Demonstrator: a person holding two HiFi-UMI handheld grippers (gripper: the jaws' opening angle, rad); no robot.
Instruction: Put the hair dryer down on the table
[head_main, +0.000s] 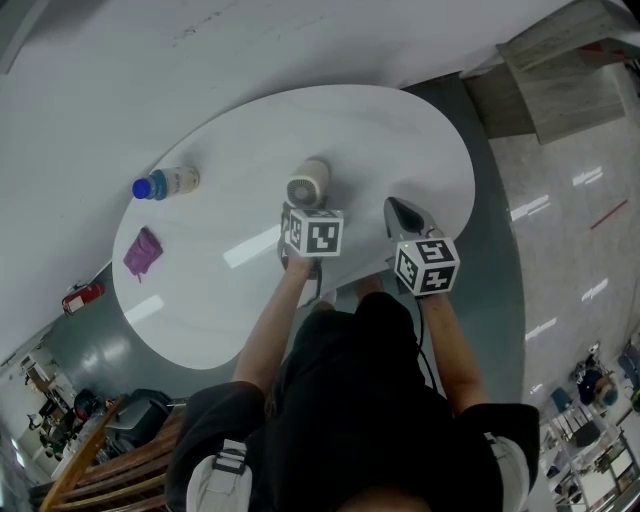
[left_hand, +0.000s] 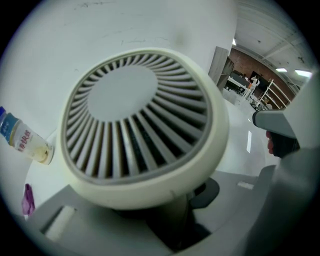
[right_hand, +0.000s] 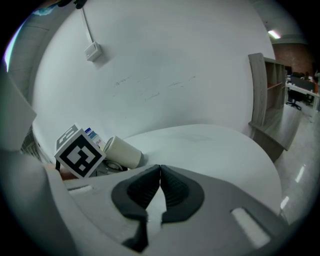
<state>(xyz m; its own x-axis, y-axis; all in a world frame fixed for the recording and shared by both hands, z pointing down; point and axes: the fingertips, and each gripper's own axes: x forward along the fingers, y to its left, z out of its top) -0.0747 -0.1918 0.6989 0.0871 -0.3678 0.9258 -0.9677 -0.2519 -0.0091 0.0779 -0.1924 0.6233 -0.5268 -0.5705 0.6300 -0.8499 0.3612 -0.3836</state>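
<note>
left gripper pinches hair dryer by its handle, the right hold: rigid smooth plastic, probably head-heavy. right gripper pressed together, empty.

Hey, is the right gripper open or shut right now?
Shut. In the right gripper view the right gripper has its two dark pads meeting at their tips, with nothing between them.
</note>
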